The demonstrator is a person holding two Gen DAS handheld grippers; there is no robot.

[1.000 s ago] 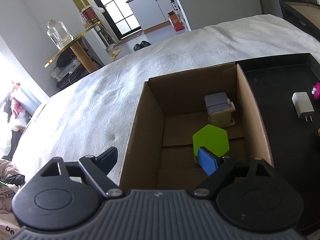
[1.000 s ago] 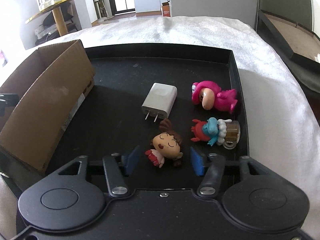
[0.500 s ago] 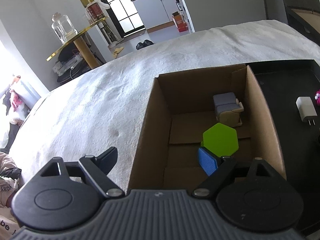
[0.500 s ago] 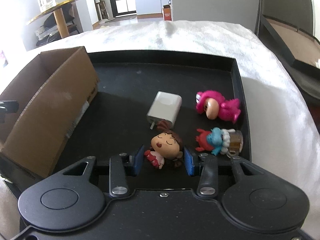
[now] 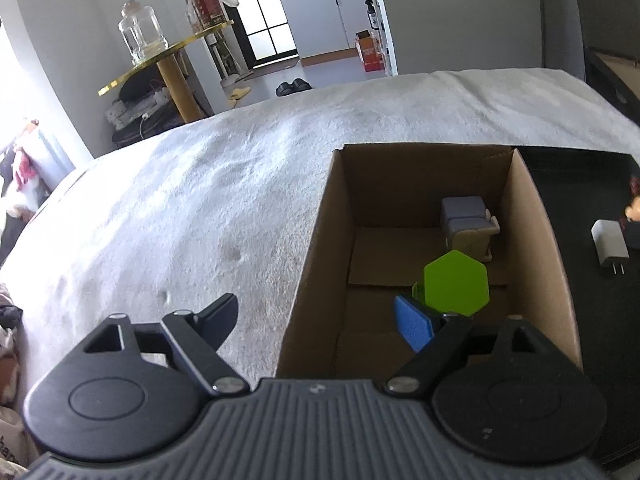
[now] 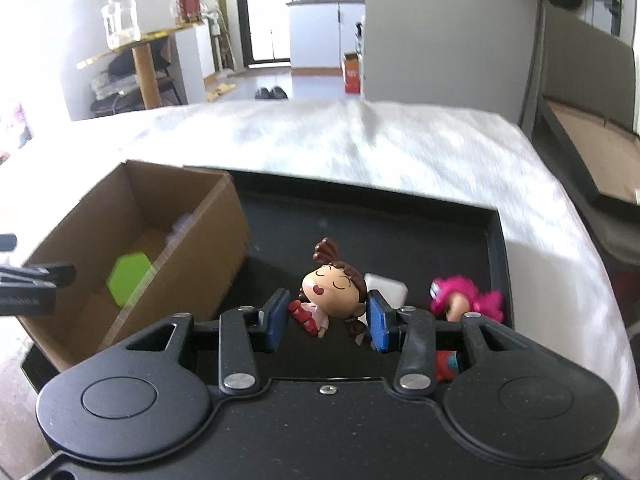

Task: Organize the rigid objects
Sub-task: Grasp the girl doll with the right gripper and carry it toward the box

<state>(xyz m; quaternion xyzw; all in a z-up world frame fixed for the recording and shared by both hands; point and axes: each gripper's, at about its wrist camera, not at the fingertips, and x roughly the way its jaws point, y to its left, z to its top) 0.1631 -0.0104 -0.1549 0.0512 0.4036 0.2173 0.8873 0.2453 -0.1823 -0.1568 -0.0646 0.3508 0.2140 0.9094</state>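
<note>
Right gripper [image 6: 328,320] clamping brown-haired girl figurine [image 6: 334,289]; left gripper [image 5: 320,316] hanging wide open, empty. Open cardboard box [image 5: 532,240] holding green hexagon block [image 5: 456,282] + grey/beige toy armchair [image 5: 468,226].

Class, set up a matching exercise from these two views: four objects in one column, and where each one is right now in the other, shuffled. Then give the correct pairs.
Objects
1. green hexagon block
2. brown-haired girl figurine
3. white charger
4. glass jar

Places
A. on the gold round table
B. between the right gripper's fingers
C. inside the cardboard box
D. lying on the black tray

Pairs: 1-C, 2-B, 3-D, 4-A
</note>
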